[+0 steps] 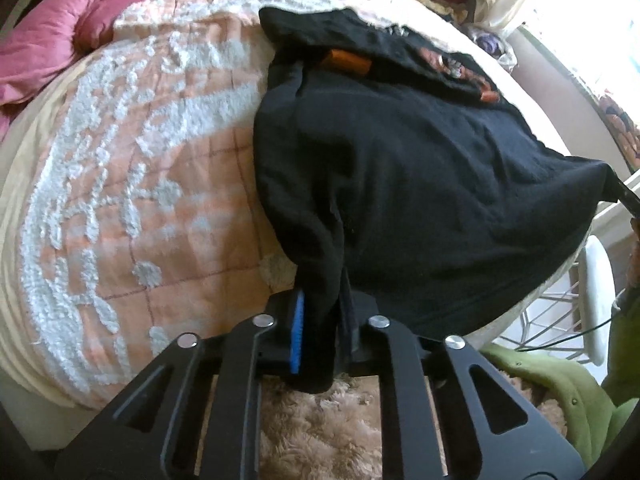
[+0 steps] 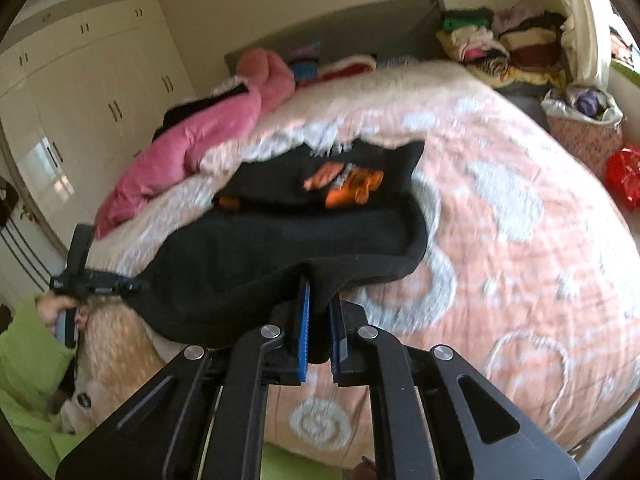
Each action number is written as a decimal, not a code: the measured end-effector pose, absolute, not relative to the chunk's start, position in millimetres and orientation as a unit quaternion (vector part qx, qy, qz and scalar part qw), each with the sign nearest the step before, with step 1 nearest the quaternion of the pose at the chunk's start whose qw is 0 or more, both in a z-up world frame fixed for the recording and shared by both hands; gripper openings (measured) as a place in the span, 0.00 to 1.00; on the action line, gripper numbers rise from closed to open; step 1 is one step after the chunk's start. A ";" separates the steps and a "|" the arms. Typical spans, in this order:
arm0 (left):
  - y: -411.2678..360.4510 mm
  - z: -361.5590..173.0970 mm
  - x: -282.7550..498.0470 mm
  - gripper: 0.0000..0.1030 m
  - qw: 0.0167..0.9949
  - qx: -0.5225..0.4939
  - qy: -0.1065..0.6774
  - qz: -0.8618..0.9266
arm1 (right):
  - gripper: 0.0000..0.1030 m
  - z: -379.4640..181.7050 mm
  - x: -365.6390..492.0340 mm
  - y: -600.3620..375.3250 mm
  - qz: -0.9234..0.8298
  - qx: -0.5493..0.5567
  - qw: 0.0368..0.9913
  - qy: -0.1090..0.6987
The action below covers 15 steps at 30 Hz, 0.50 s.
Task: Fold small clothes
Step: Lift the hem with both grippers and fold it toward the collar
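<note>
A small black garment with an orange print lies partly on the bed, its near hem lifted and stretched between my two grippers. My left gripper is shut on one bunched corner of the hem. My right gripper is shut on the other corner. In the right wrist view the left gripper shows at the far left, held by a hand in a green sleeve. The far part of the garment rests on the bed, print side up.
The bed carries a peach and white quilt. A pink duvet lies at the far left. Piled clothes sit by the headboard. A white wardrobe stands at the left. A bag and a red bag are at the right.
</note>
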<state>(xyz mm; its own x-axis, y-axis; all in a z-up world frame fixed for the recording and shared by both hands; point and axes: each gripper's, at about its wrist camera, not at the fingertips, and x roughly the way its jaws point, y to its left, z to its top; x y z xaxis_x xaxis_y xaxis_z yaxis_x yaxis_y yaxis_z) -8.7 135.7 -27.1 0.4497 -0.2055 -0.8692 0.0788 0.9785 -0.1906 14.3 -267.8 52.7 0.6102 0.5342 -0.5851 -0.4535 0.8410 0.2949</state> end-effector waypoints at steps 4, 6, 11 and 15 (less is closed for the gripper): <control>142.1 -5.5 -11.0 0.05 0.867 -0.079 0.484 -0.083 | 0.07 62.1 19.3 -270.2 0.267 0.058 0.905 0.325; 146.8 7.3 -9.2 0.05 0.876 -0.094 0.465 -0.084 | 0.07 66.8 21.1 -270.9 0.263 0.059 0.910 0.315; 158.6 36.2 0.9 0.05 0.893 -0.131 0.422 -0.083 | 0.07 80.3 28.7 -270.0 0.251 0.055 0.922 0.290; 161.3 55.9 13.0 0.05 0.904 -0.154 0.391 -0.080 | 0.07 93.6 39.7 -269.2 0.239 0.053 0.931 0.270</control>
